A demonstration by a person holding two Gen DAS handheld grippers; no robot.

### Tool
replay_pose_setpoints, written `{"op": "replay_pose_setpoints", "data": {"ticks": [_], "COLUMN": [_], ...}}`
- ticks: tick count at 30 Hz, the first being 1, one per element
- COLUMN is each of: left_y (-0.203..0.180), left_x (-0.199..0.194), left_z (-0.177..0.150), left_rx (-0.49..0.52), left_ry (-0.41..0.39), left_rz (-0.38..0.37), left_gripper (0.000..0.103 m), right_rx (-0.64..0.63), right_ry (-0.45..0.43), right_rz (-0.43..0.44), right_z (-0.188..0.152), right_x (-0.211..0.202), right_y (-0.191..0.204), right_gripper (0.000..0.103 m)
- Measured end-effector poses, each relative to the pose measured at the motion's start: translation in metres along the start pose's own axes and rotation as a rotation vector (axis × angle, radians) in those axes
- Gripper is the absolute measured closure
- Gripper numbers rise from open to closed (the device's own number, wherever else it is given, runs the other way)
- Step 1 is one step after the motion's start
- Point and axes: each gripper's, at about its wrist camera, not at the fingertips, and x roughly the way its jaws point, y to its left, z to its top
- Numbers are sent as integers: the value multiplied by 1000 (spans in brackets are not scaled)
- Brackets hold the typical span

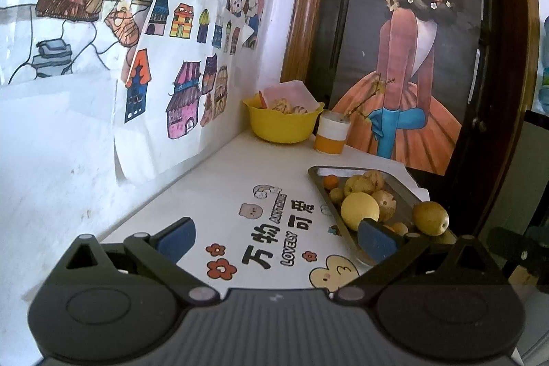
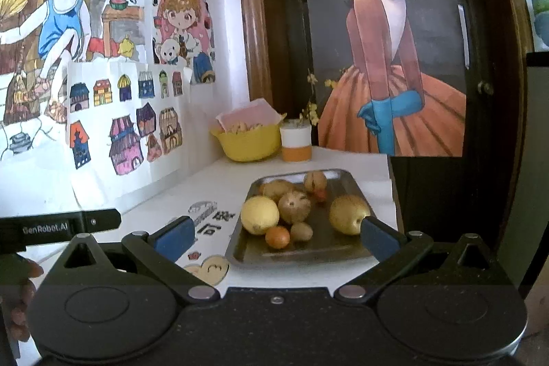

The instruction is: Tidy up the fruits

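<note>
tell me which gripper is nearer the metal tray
Right, as far as the wrist views show. The right gripper faces the tray head-on, its open fingers spanning it; the left gripper sits off to the tray's left.

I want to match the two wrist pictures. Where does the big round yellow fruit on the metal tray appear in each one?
Left wrist view: the yellow fruit lies right of centre, at the tray's left edge, just above the right blue pad.
Right wrist view: the yellow fruit lies near the centre, in the tray's front-left part.
Shared landmark: the yellow bowl at the wall behind the metal tray.
</note>
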Motion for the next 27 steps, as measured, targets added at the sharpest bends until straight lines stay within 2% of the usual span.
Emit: {"op": "replay_pose_setpoints", "data": {"ticks": [5,12,20,27], "left_y": [1,0,3,10], "left_x": [-5,-12,-19,-17], "left_z": [-6,-14,-28,-40], "left_rx": [7,23,43,5], "left_ry": [2,0,-5,12], "left_rz": [-1,-7,12,31], "left_gripper": [0,0,0,0], "right_rx": [14,34,34,34], "right_ry": [14,-12,-23,-23], "right_rz": [-23,-56,-47,-54], "right_z": [-12,-23,-39,-44], "right_x": [-5,-14,-22,-15], "right_y": [-3,-5,10,9], "right_gripper": [1,1,1,1]}}
